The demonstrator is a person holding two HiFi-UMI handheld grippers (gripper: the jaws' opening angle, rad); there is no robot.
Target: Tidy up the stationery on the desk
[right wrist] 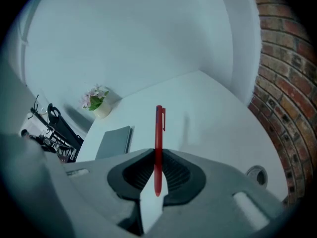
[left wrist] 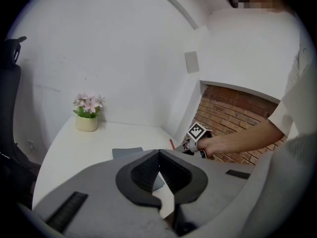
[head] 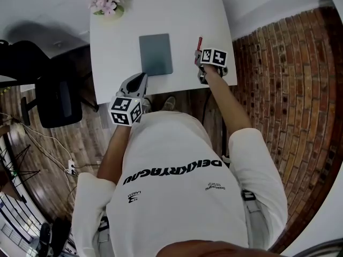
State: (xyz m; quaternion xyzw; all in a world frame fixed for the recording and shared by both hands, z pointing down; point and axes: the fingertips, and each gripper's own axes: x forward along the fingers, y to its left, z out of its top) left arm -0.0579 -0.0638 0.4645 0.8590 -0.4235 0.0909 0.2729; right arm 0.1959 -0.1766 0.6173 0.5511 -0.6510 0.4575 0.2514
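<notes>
Head view showed a potted flower [head: 109, 4] at the far left corner of the white desk [head: 112, 63], clear of the work. The left gripper [head: 140, 80], jaws pressed together on nothing, idled by the grey notebook [head: 156, 54]. The right gripper [head: 201, 63] clamped the red pen [head: 199, 46] above the desk's right side, presumably for stowing.

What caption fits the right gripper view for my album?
The right hand-held gripper shut on a red pen, with a grey notebook and a flower pot on the white desk beyond.
</notes>
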